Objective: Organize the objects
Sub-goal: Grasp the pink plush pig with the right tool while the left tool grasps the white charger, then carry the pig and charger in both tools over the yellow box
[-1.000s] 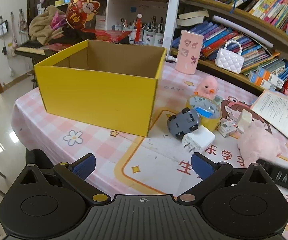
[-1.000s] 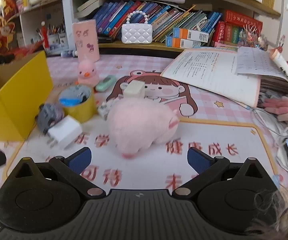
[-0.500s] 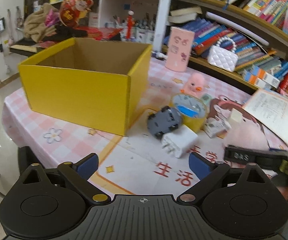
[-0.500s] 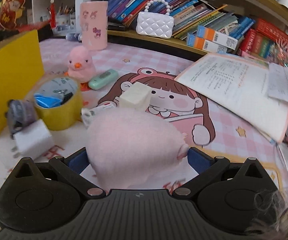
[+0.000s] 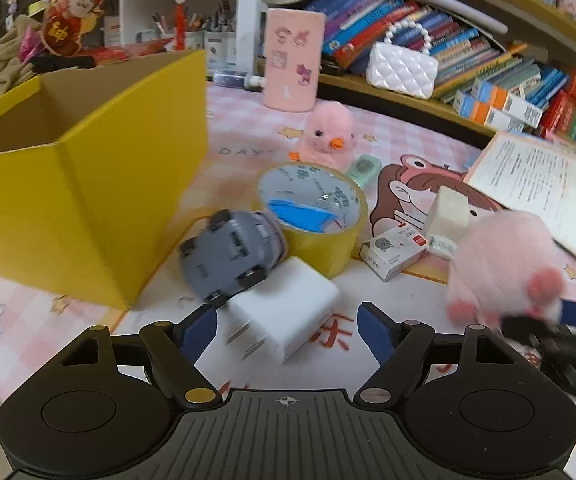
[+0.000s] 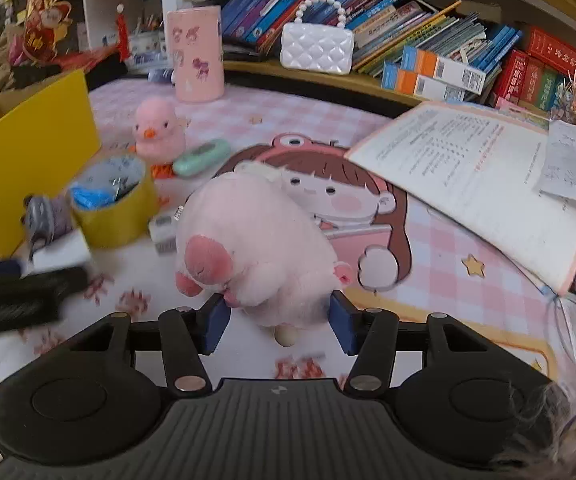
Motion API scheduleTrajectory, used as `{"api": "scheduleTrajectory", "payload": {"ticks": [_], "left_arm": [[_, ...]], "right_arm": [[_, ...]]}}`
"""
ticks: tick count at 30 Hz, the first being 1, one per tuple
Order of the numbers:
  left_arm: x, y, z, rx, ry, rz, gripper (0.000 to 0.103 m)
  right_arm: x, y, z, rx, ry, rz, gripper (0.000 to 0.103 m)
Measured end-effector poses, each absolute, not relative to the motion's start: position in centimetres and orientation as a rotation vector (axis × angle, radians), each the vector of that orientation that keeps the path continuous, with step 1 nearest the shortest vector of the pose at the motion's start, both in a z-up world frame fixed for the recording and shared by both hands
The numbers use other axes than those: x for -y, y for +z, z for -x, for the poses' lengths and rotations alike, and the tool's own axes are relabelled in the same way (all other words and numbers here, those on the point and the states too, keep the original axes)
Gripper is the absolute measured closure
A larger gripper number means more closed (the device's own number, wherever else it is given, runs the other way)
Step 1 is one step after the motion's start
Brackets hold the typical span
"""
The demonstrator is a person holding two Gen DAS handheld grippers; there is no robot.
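The pink plush toy [image 6: 256, 240] sits between the blue pads of the right gripper [image 6: 278, 322], near the middle of the table mat, and the jaws are closing on its near end; the pads already seem to dent the fur. The white charger [image 5: 284, 306] lies between the pads of the left gripper [image 5: 286, 334], whose jaws are also closing, with gaps still visible on both sides.

The risk, as I judge it, is twofold. The plush is soft and round, so a pinch on its rear alone may let it sag or slip out during a lift. The charger leans under the grey toy car [image 5: 228, 256], which touches the yellow tape roll [image 5: 312, 216]; closing on the charger could roll the car away or nudge the roll.

The plush is pale pink, fuzzy, with darker pink feet. The charger is a smooth white block, prongs facing near. The yellow box [image 5: 88, 184] stands open at the left, just beside the car.
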State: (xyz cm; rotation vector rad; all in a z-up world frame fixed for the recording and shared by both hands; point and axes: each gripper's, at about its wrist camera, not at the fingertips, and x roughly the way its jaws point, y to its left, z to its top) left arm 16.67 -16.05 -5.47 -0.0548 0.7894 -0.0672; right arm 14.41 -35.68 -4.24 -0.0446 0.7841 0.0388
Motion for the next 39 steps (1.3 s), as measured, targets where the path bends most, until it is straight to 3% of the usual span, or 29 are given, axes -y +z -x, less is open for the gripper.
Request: {"api": "scheduleTrajectory", "payload": {"ticks": [3,5,6,8,10,13,17,24,32,39], "left_arm": [[16.5,-6.0,-17.5,-0.789,-0.048,0.032,0.024],[16.6,-6.5,-17.9,-0.788,-0.041,0.012,0.024],[16.5,-6.7,-18.1,-0.792,-0.040,0.006,0.025],[16.6,-6.9,-18.0,-0.783,-0.044,-0.016,0.025],[16.8,-6.8,-17.7,-0.773,-0.060,-0.041,0.038],[17.0,-6.5,-17.0,-0.790,-0.105,-0.063,0.039],[16.9,-6.0,-15.0,-0.800,-0.165,-0.077,0.039],[13.7,-4.6,-12.1,-0.819,-0.117,0.090,0.039],[9.7,-2.1,-9.5,-0.776,-0.034,0.192,0.039],[6.8,-0.7,-7.6,-0.726,0.002,0.242,0.039]], "right_arm": [[35.8,-4.2,-13.4,-0.796,0.052,0.078,0.049],[35.8,-4.0,-12.8,-0.790,0.059,0.095,0.042],[35.9,-3.8,-12.6,-0.784,0.060,0.108,0.036],[35.9,-3.5,-12.3,-0.757,0.054,0.132,0.013],[35.7,-3.2,-12.3,-0.727,0.056,0.176,0.011],[35.1,-3.1,-13.0,-0.712,0.089,0.249,0.003],[33.8,-3.5,-14.3,-0.712,0.161,0.333,0.000],[31.7,-5.4,-16.5,-0.728,0.243,0.477,0.000],[31.2,-6.2,-17.1,-0.739,0.190,0.443,0.029],[31.3,-3.6,-14.4,-0.779,0.115,0.171,0.033]]}}
